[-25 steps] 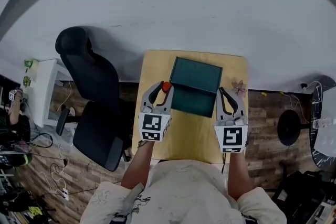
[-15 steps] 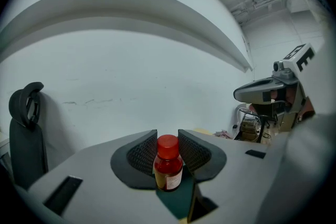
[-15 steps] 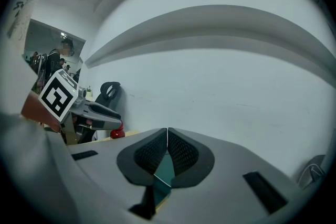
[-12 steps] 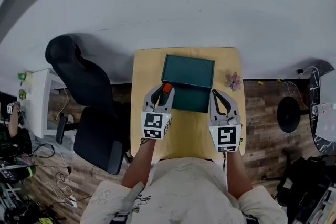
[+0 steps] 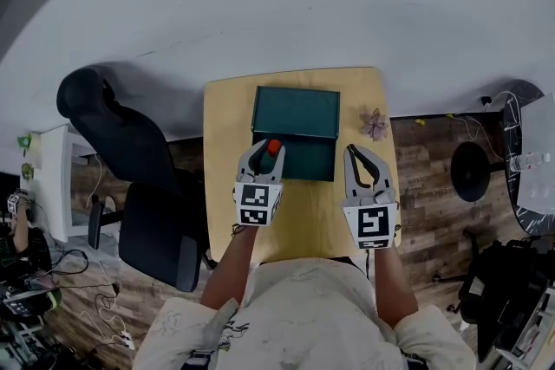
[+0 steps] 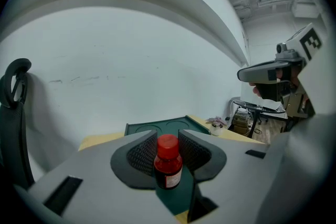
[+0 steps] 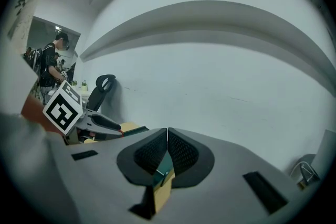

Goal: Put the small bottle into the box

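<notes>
Looking down on a small wooden surface (image 5: 224, 113) pushed up against a white wall, with a dark green box (image 5: 296, 111) lying open toward the back of it. Got the small bottle (image 5: 274, 147), red cap and dark red contents, clamped upright in the jaws of the left gripper (image 5: 265, 150). Same story from the left gripper view: small bottle (image 6: 168, 162) dead centre in the left gripper (image 6: 168, 139), squeezed by the black ribbed pads (image 6: 140, 155) on both sides, pale label facing the camera. Right behind and underneath, the green of the box (image 6: 142, 127), with a couple of round hollows in the far panel. Going by the head view, hanging over the near-left part of the box; no way to tell whether touching the bottom or not. Over to the right gripper (image 5: 352, 153): jaws shut tight together with nothing in them, plain as day in the right gripper view (image 7: 167, 136), just a sliver of green box edge and wood through the gap below. Parked just beside the box's right edge, over bare wood. Also around: a little potted plant (image 5: 375, 124) near the back-right corner of the surface, apart from the box, and a black office chair (image 5: 130, 160) on the floor off to the left.
</notes>
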{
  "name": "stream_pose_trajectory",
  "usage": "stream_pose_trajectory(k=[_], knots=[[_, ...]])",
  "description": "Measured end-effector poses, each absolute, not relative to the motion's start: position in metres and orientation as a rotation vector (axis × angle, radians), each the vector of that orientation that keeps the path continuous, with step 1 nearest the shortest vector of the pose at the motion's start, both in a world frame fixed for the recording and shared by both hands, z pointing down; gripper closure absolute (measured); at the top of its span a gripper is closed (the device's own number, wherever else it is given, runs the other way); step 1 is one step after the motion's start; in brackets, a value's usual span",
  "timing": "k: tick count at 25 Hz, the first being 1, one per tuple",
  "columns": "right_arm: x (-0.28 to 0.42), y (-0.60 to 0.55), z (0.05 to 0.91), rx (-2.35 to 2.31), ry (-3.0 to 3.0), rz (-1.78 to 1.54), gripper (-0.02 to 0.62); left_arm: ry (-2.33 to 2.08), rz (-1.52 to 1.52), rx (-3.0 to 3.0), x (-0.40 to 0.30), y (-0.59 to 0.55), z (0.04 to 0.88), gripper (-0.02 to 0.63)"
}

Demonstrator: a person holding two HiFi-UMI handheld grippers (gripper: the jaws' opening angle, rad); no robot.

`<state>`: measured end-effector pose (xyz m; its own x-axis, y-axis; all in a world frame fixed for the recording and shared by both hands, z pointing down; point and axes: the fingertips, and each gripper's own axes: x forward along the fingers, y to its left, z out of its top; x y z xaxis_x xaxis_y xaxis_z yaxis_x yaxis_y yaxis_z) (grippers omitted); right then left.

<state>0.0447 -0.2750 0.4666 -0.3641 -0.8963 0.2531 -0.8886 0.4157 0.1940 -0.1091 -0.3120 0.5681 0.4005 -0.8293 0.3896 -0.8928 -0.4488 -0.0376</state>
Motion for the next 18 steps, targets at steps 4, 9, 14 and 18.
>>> stream_pose_trajectory(k=[4, 9, 14, 18], knots=[[0.046, -0.275, 0.471, 1.543, -2.341, -0.030, 0.577, -1.530, 0.560, 2.467, -0.108, -0.314, 0.580, 0.480], [0.044, -0.279, 0.473, 1.538, -2.333, -0.028, 0.577, -1.517, 0.576, 2.444, -0.108, -0.315, 0.596, 0.480], [0.041, -0.280, 0.475, 1.533, -2.332, -0.025, 0.577, -1.507, 0.590, 2.445, -0.107, -0.312, 0.607, 0.480], [0.040, -0.281, 0.477, 1.529, -2.332, -0.021, 0.577, -1.497, 0.581, 2.467, -0.106, -0.308, 0.612, 0.476]])
